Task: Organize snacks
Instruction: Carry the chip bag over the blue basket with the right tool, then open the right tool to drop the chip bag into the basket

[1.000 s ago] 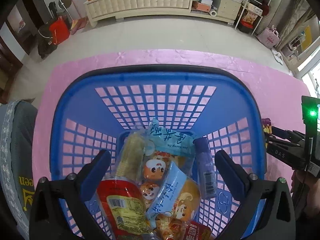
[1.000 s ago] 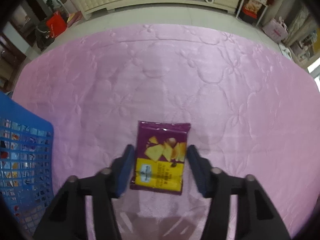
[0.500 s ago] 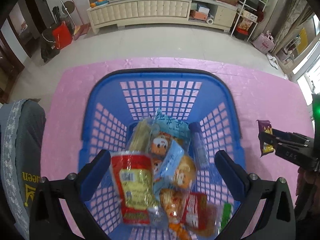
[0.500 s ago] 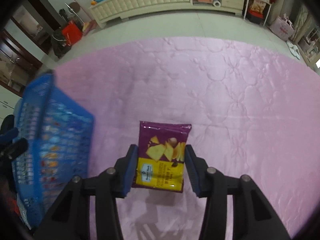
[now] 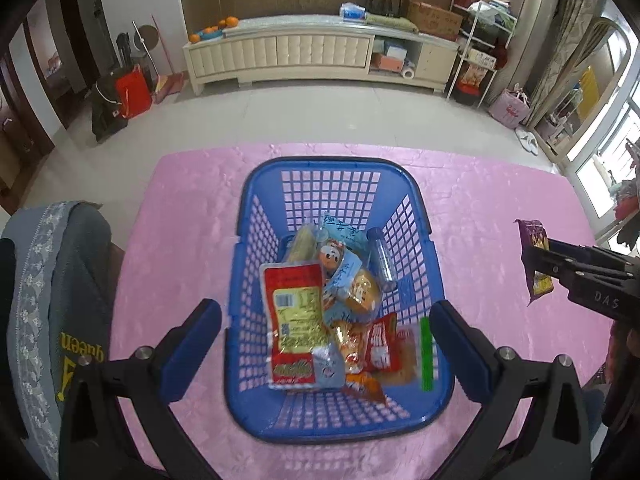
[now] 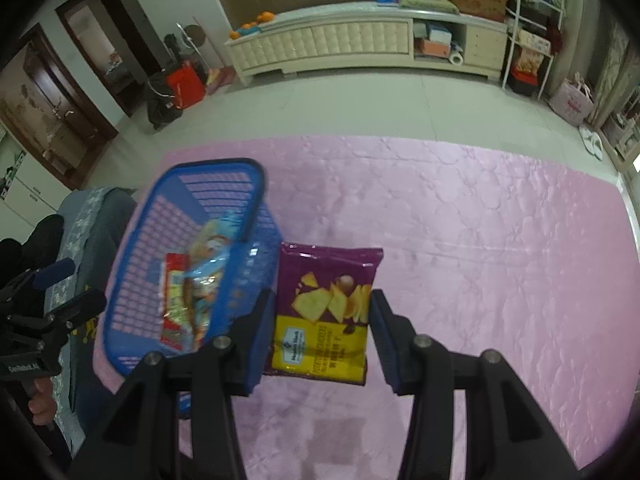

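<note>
A blue plastic basket (image 5: 256,240) stands on the pink table and holds several snack packs, among them a red-and-yellow pouch (image 5: 294,312). My left gripper (image 5: 326,340) is open and empty, raised above the basket's near end. My right gripper (image 6: 322,332) is shut on a purple-and-yellow chip bag (image 6: 326,312) and holds it in the air above the table, just right of the basket (image 6: 132,280). The chip bag also shows at the right edge of the left wrist view (image 5: 536,264).
The pink quilted cloth (image 6: 480,260) covers the table. A person's grey-clad leg (image 5: 52,320) is at the table's left side. A long cream cabinet (image 5: 304,56) stands across the floor beyond the table's far edge.
My left gripper has risen well above the basket. My right gripper has closed on the chip bag, lifted it off the cloth and carried it left toward the basket.
</note>
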`<state>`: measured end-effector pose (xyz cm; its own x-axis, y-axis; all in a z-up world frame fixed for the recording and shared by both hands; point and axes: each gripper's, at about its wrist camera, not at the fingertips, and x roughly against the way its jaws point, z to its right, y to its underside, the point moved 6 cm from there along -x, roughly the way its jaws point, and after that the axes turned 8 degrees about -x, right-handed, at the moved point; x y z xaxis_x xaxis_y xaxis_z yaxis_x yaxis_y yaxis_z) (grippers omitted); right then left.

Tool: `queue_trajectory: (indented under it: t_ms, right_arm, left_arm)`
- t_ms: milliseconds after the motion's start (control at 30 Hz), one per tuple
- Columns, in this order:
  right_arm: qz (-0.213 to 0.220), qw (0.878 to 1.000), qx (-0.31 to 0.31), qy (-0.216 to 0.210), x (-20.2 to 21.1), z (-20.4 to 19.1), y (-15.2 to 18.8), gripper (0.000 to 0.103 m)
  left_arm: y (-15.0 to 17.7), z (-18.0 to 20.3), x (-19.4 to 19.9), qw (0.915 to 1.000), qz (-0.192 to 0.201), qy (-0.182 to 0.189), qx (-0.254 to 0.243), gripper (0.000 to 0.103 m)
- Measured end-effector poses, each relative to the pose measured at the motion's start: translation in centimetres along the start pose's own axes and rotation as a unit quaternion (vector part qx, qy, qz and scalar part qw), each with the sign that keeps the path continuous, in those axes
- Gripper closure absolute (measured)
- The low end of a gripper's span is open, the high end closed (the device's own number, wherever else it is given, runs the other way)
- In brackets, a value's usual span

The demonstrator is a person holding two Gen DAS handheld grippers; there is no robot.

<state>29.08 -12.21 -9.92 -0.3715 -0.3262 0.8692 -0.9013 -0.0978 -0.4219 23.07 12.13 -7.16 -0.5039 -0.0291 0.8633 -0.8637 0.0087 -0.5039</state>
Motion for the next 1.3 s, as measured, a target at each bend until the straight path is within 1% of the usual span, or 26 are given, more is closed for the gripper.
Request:
queue_trajectory:
  t_ms: [267, 533, 733, 867, 1133, 1300]
  right_arm:
    - [0.024, 0.999, 0.03, -0.009, 2.6, -4.7, -0.3, 0.051]
    - [0.029, 0.998, 0.052, -0.022, 2.4, -8.2, -0.9, 0.051]
    - [0.017, 0.997, 0.066, -0.028, 0.4, -10.4, -1.8, 0.051]
    - [0.002, 0.997, 0.073, -0.031, -1.7, -11.5, -2.3, 0.051]
    - [-0.034, 0.995, 0.093, -0.035, -6.2, -13.2, -2.9, 0.051]
    - [-0.043, 0.993, 0.104, -0.031, -8.7, -13.4, -3.2, 0.051]
  left_arm:
    - [1.1, -2.0, 4.1, 0.9996, 0.03, 0.0, 0.001, 0.0]
    - [1.5, -4.8, 5.1, 0.999, 0.042, 0.007, 0.011, 0.0]
    - [1.8, -6.8, 4.0, 0.9989, 0.038, 0.01, 0.028, 0.0]
    - [1.9, -7.8, 3.1, 0.999, 0.037, 0.007, 0.024, 0.0]
    - [1.4, -9.7, -0.9, 0.9983, 0.017, 0.023, 0.051, 0.0]
    - [0.7, -10.5, -2.9, 0.9978, 0.012, 0.03, 0.057, 0.0]
